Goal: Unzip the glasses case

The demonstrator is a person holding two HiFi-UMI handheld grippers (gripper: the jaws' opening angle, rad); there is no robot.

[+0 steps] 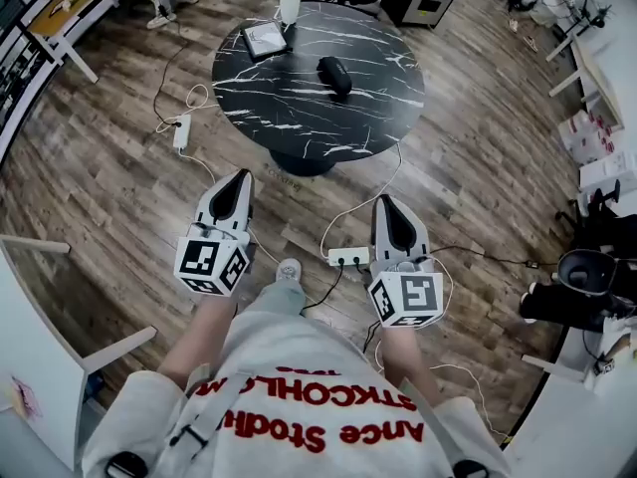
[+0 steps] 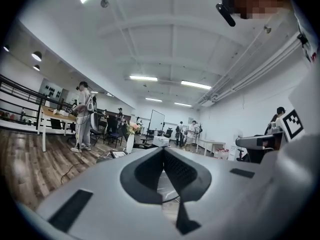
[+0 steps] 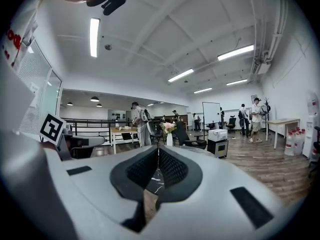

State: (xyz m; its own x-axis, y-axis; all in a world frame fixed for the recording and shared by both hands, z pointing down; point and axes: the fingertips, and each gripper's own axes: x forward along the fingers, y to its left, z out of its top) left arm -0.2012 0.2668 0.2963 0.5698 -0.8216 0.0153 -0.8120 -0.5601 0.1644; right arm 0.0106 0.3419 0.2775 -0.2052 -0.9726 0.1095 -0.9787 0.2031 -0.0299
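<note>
the glasses case [image 1: 334, 75], black and oval, is seen lying on the round black marbled surface [image 1: 299, 118] at the far side of the scene, a little right of the surface's middle; its zip cannot be made out from here. a white vase [image 1: 290, 1] with flowers is set at the far edge of the surface, and a flat grey rectangular item [image 1: 265, 39] is laid near it, to the left of the case and apart from it. the left tongs [image 1: 242, 175] and the right tongs [image 1: 383, 201] are held side by side at the near side, over the wooden floor [image 1: 100, 167], pointed roughly level toward the surface and well apart from it and from the case. in the left gripper view the two jaws are shown pressed together along a thin line, with nothing between them. in the right gripper view the jaws are likewise closed and empty, the marbled top being glimpsed beyond them. a white power strip [image 1: 348, 256] with its cable is seen on the floor between the two tongs, and a second one [image 1: 182, 132] is seen farther off at the left of the surface.
</note>
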